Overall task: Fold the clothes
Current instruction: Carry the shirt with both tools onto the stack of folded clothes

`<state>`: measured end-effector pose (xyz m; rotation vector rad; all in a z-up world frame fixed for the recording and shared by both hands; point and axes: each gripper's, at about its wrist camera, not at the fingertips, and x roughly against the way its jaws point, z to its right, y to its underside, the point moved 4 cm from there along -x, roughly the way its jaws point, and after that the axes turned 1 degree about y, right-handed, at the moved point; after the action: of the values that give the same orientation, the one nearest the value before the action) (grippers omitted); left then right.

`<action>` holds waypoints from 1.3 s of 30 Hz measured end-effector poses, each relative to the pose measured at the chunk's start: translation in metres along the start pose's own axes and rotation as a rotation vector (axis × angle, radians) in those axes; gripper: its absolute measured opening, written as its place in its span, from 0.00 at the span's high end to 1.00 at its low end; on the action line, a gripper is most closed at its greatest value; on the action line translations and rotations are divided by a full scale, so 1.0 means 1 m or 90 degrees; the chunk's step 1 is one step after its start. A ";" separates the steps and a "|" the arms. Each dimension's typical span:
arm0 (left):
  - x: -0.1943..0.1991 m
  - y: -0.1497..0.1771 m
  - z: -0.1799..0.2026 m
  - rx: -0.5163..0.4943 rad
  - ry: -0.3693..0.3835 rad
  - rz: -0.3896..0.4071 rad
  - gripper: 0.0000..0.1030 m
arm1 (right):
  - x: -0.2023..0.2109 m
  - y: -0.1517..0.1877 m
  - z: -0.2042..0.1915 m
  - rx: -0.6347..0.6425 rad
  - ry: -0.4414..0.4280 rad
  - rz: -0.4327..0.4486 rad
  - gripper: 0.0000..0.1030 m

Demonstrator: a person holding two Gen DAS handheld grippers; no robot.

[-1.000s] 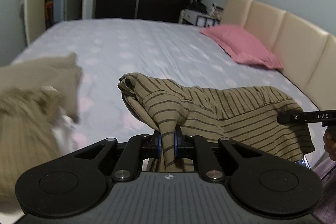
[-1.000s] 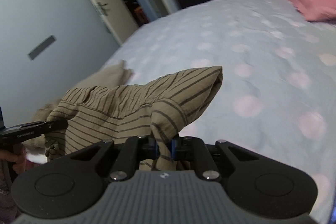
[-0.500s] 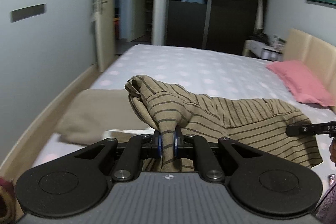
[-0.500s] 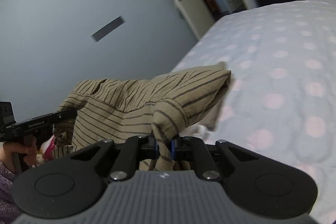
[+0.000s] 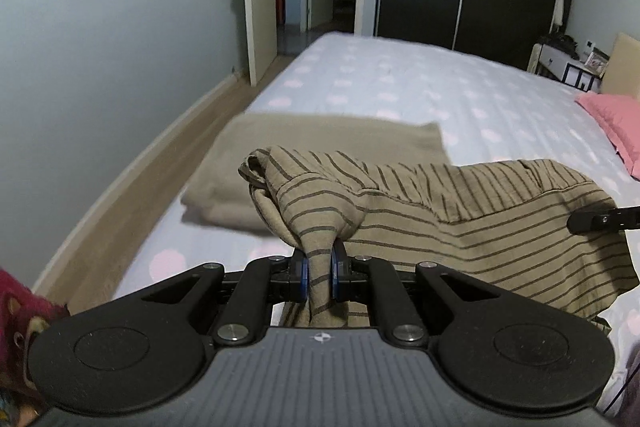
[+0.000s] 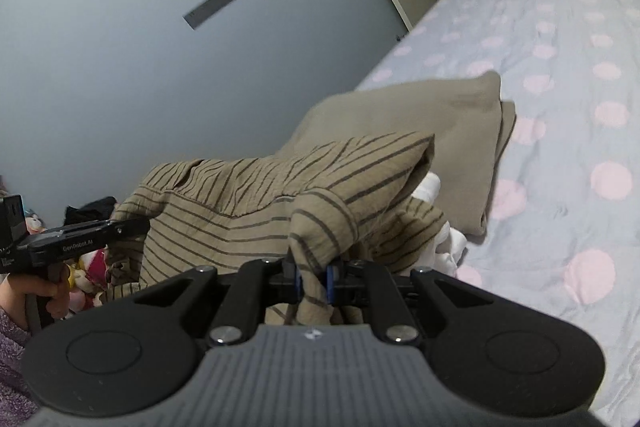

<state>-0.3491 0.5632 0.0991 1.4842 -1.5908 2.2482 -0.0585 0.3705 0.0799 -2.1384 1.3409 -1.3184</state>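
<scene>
Faintly, "GenRobot.AI" on left gripper [image 6: 132, 227]

"GenRobot.AI" printed on left tongs [image 6: 124, 227] side rail
</scene>
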 end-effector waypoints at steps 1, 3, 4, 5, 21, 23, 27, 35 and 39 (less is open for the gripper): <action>-0.009 0.005 -0.006 0.006 -0.002 -0.010 0.92 | -0.007 0.003 0.003 -0.003 0.004 -0.007 0.88; -0.024 0.015 -0.019 0.020 -0.002 -0.026 0.92 | -0.020 0.008 0.010 -0.010 0.010 -0.021 0.88; -0.030 0.020 -0.029 0.029 0.000 -0.032 0.92 | -0.027 0.010 0.014 -0.015 0.011 -0.027 0.88; -0.037 0.024 -0.035 0.038 0.004 -0.037 0.92 | -0.031 0.014 0.017 -0.019 0.010 -0.031 0.88; -0.100 0.069 -0.061 0.093 0.055 -0.091 0.91 | -0.095 0.044 0.063 -0.078 -0.010 -0.079 0.88; -0.102 0.070 -0.060 0.102 0.058 -0.092 0.91 | -0.093 0.048 0.067 -0.093 -0.020 -0.078 0.88; -0.097 0.065 -0.054 0.098 0.040 -0.082 0.91 | -0.092 0.046 0.063 -0.082 -0.012 -0.077 0.87; -0.036 0.043 -0.055 0.114 -0.032 0.032 0.66 | -0.047 0.030 0.037 0.060 0.049 -0.010 0.66; -0.002 0.041 -0.036 0.071 -0.047 0.071 0.62 | -0.009 0.038 0.013 0.156 0.087 0.051 0.66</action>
<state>-0.3919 0.5709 0.0670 1.5583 -1.6321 2.4057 -0.0706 0.3554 0.0430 -1.8444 1.2282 -1.5316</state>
